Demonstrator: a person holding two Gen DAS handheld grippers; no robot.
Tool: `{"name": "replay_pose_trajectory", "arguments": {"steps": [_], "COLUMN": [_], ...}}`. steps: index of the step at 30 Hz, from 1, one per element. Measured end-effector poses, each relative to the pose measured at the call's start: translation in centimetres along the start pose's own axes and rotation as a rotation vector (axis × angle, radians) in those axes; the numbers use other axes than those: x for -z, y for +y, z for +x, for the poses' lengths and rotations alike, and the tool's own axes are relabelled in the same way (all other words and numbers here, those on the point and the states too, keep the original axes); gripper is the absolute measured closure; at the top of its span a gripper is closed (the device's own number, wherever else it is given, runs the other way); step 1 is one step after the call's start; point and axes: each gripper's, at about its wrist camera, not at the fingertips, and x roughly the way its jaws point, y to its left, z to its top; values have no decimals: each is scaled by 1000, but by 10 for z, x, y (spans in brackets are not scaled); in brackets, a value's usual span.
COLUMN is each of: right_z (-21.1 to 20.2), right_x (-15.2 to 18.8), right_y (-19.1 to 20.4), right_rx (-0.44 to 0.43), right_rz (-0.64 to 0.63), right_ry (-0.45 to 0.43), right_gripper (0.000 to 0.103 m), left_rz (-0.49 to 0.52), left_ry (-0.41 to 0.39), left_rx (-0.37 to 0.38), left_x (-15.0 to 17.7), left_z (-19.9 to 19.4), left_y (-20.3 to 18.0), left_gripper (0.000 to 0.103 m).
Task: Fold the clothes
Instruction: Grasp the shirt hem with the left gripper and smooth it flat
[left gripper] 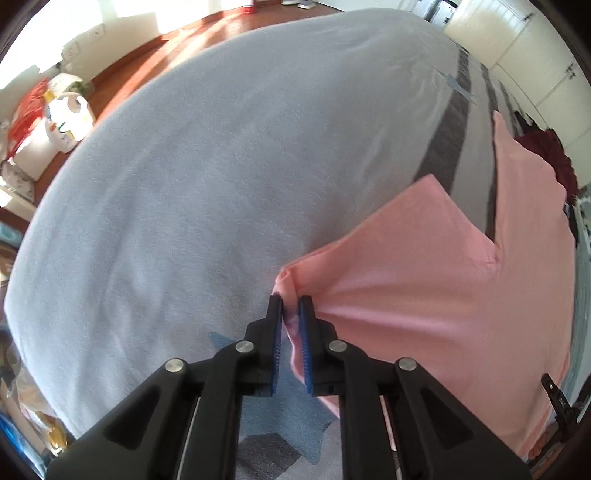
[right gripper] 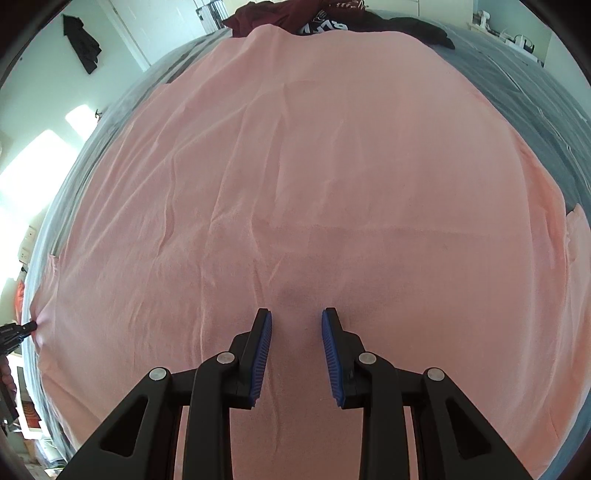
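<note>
A pink shirt (right gripper: 314, 177) lies spread flat on the bed, filling most of the right wrist view. In the left wrist view the pink shirt (left gripper: 436, 302) covers the right side, its sleeve pulled into taut folds. My left gripper (left gripper: 290, 301) is shut on the edge of that sleeve, with pink cloth pinched between the blue pads. Its tip also shows as the left gripper (right gripper: 31, 325) at the far left of the right wrist view. My right gripper (right gripper: 296, 314) stands open just above the shirt's middle, nothing between its fingers.
The bed's grey cover (left gripper: 221, 166) with dark stripes (left gripper: 443, 147) stretches left of the shirt. A pile of dark red and black clothes (right gripper: 314, 18) lies at the bed's far end. Bags and clutter (left gripper: 55, 110) sit on the wooden floor beyond the bed edge.
</note>
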Motion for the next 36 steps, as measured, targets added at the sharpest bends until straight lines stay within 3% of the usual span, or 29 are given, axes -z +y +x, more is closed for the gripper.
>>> {"name": "replay_pose_trajectory", "arguments": {"steps": [3, 5, 9, 14, 19, 22, 26, 32, 36], "right_z": [-2, -3, -5, 2, 4, 5, 4, -6, -22], "right_x": [2, 3, 5, -3, 0, 1, 2, 4, 6], "right_y": [-2, -4, -8, -1, -2, -8, -18, -50, -89], "right_rx": [-5, -8, -11, -7, 0, 8, 21, 63, 124], "right_rz": [-1, -2, -6, 3, 32, 48, 64, 121, 191], "right_ry": [2, 3, 6, 4, -7, -9, -12, -35, -73], "right_gripper": [77, 77, 77, 77, 77, 77, 77, 77, 76], "left_rz": [8, 96, 261, 425, 521, 517, 427, 387, 385], "left_ry": [-73, -124, -130, -105, -106, -101, -60, -109, -116], "left_rx": [-106, -105, 58, 172, 167, 78, 142, 61, 96], "left_x": [-1, -4, -21, -20, -6, -7, -21, -22, -7], "left_z": [-18, -33, -41, -29, -16, 5, 14, -13, -34], "left_y": [7, -8, -60, -140, -208, -215, -188, -186, -197], "left_gripper": [93, 93, 93, 93, 93, 93, 88, 85, 79]}}
